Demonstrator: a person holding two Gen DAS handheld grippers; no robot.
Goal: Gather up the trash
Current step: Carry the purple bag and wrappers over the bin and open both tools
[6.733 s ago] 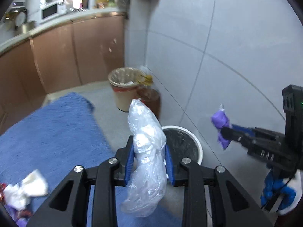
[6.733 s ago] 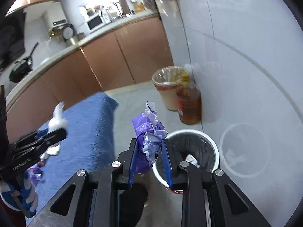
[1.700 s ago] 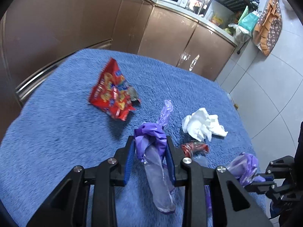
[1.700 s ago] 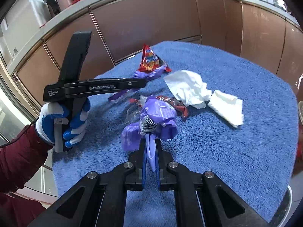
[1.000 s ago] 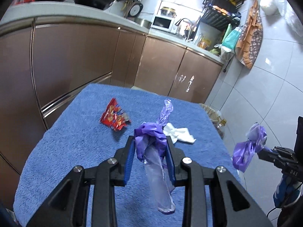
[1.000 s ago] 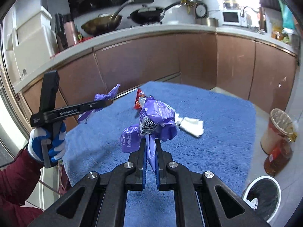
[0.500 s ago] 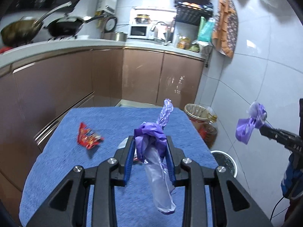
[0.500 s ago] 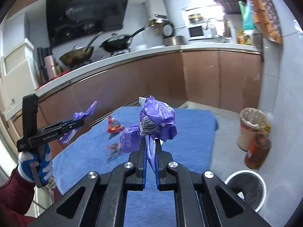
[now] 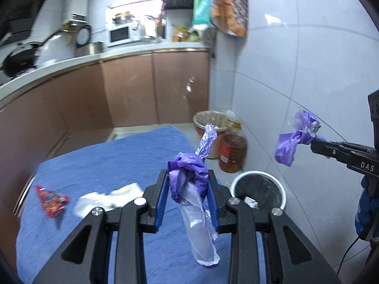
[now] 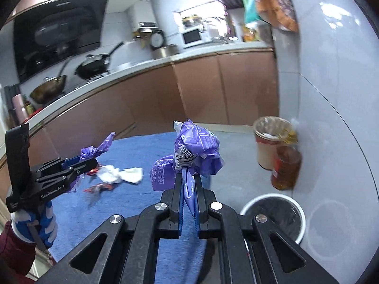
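- Carrying two loads at once here: the left gripper (image 9: 187,196) is clamped partway closed on a crumpled purple wrapper with a clear plastic sleeve hanging out of it (image 9: 189,184), pads pressing both sides
- right gripper (image 10: 188,189) is squeezed fully together on a scrunched purple printed plastic packet (image 10: 196,151), most of it bunched up above the fingertips
- both pieces are up in the air, off the blue fuzzy towel covering the table (image 10: 132,149)
- the target looks like the round white bin with a black liner (image 10: 274,215) on the floor at the near right, just past the right edge of the table. A bit of white scrap already sits inside it
- farther back against the tiled wall there's a tan bin with a clear liner (image 10: 270,142) and an amber oil bottle (image 10: 285,168) right beside it
- so I'd call this the transport step, pickup done, drop not yet done
- next move as I see it: get each claw over the white bin's mouth, then let go. The dangling sleeve could catch on the rim
- left on the towel: a white crumpled tissue (image 9: 106,198) and a red snack wrapper (image 9: 51,200) at the left, so more trips to go
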